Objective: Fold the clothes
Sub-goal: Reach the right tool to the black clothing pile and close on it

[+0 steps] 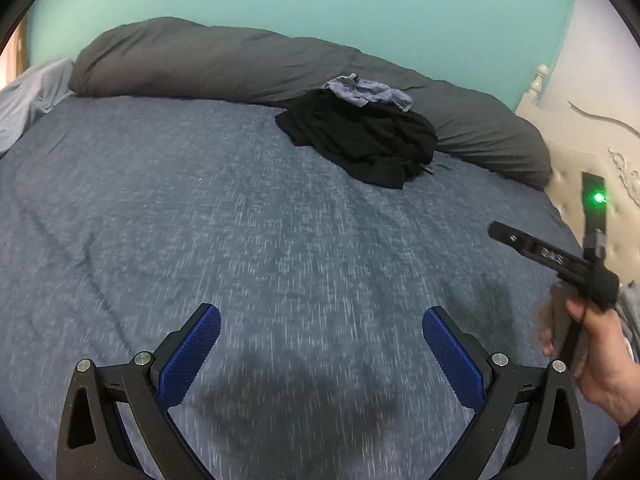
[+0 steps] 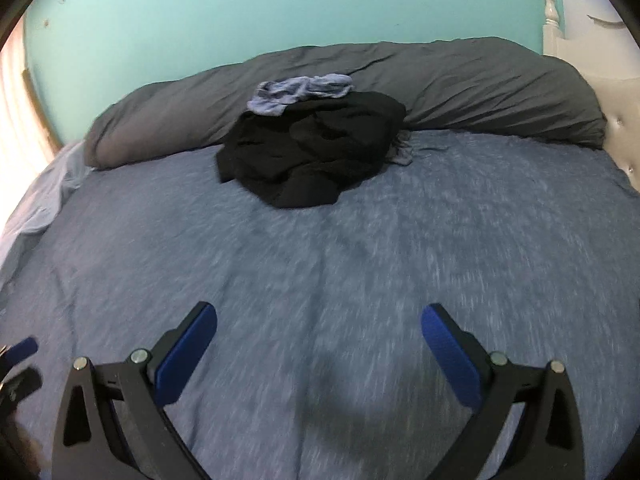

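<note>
A heap of black clothes (image 1: 360,138) (image 2: 312,152) lies far back on the blue bed cover (image 1: 200,208) (image 2: 360,248), with a crumpled blue-grey garment (image 1: 368,92) (image 2: 300,90) on top. My left gripper (image 1: 320,316) hangs open above the near part of the bed, nothing between its blue pads (image 1: 188,360). My right gripper (image 2: 318,314) is open too, empty, and faces the heap from the front. The left wrist view shows a hand (image 1: 592,352) holding the right tool at the right edge. Both grippers are well short of the clothes.
A long grey pillow (image 1: 248,64) (image 2: 480,80) runs along the teal wall behind the heap. A cream tufted headboard (image 1: 580,152) stands at the right. Pale blue sheet (image 1: 28,100) is bunched at the left edge. Bare cover lies between grippers and heap.
</note>
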`<move>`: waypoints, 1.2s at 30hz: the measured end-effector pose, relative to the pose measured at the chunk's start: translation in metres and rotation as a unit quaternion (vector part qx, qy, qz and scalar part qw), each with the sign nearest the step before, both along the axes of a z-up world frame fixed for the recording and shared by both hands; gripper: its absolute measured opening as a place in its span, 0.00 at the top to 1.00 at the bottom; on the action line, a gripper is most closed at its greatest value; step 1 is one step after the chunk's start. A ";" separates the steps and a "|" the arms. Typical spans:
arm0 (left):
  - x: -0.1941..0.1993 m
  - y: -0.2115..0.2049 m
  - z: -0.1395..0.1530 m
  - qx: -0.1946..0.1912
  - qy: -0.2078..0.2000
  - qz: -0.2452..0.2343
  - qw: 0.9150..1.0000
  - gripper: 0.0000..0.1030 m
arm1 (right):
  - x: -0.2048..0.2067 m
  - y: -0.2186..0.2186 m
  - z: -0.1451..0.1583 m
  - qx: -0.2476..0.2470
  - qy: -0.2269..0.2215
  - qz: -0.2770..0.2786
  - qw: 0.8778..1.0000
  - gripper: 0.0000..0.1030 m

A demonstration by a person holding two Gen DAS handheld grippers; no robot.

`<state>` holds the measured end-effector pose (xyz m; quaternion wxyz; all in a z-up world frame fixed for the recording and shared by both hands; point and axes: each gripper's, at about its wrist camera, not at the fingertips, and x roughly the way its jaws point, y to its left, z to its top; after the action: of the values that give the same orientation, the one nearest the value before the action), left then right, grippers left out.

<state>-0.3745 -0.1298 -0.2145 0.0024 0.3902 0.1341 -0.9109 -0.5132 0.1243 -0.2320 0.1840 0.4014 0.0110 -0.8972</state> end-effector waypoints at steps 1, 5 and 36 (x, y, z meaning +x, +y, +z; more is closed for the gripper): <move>-0.007 -0.001 -0.002 -0.003 -0.002 0.000 1.000 0.00 | -0.012 -0.004 -0.003 0.005 0.000 0.003 1.000 0.00; -0.033 -0.010 -0.015 0.003 -0.023 -0.005 1.000 0.00 | -0.060 -0.021 -0.018 0.008 -0.021 0.015 1.000 0.00; -0.046 -0.053 -0.047 0.027 -0.028 0.005 0.999 0.00 | -0.204 -0.087 -0.057 0.021 -0.025 0.051 0.998 0.92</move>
<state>-0.4209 -0.1825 -0.2613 -0.0001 0.4151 0.1607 -0.8955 -0.7170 0.0374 -0.2892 0.2212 0.4263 0.0457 -0.8759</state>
